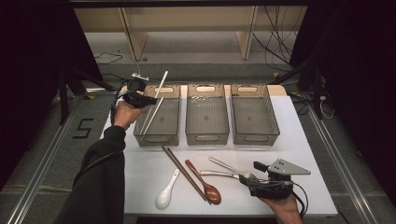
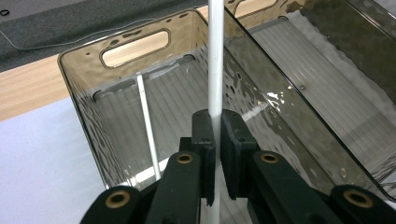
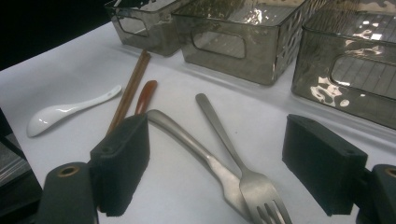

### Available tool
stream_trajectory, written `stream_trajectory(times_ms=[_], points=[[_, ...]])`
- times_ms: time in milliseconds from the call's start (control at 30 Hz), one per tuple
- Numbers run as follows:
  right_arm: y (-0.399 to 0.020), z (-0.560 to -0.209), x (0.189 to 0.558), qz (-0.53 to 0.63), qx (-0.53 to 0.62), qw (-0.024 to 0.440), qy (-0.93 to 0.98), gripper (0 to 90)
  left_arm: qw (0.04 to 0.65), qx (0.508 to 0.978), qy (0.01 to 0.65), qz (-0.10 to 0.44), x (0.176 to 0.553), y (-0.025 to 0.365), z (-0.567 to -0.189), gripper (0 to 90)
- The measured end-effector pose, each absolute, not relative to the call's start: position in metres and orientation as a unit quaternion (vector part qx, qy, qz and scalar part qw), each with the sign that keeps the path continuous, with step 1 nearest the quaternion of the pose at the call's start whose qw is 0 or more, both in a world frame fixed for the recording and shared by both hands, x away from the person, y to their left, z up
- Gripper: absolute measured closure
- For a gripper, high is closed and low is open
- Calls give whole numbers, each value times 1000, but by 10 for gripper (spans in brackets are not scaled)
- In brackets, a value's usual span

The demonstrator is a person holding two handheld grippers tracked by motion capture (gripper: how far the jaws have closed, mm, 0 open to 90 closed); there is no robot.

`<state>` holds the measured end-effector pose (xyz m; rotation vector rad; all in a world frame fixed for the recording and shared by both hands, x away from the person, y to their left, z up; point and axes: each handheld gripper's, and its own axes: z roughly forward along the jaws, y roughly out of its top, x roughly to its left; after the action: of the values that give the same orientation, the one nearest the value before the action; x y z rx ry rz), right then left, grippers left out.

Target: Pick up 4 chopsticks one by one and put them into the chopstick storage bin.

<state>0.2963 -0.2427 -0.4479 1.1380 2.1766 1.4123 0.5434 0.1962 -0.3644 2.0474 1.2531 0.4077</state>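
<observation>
A slim white plastic chopstick [image 2: 215, 60] is clamped between the closed jaws of the left gripper [image 1: 148, 100], held tilted over the leftmost smoky transparent plastic bin [image 1: 140, 133], where a second white chopstick [image 2: 148, 130] is seen lying on the ribbed floor. The right gripper [image 3: 233, 163] is held low over the white table [image 1: 303, 140] with its jaws spread wide and nothing gripped, two stainless-steel forks [image 3: 233, 158] lying between them.

– White chopstick [image 2: 215, 56]: top cut off by the frame, lower end hidden behind the left gripper [image 2: 216, 140].

– Same for the forks [image 3: 243, 186] beside the right gripper [image 3: 224, 168], tines clipped at the bottom edge.
</observation>
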Motion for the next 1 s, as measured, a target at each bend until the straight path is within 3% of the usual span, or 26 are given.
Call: stream_trajectory(times_ms=[1000], points=[[-243,-448,296,493,396,154,759,239,313,798,490,160,544,192,-404,834]])
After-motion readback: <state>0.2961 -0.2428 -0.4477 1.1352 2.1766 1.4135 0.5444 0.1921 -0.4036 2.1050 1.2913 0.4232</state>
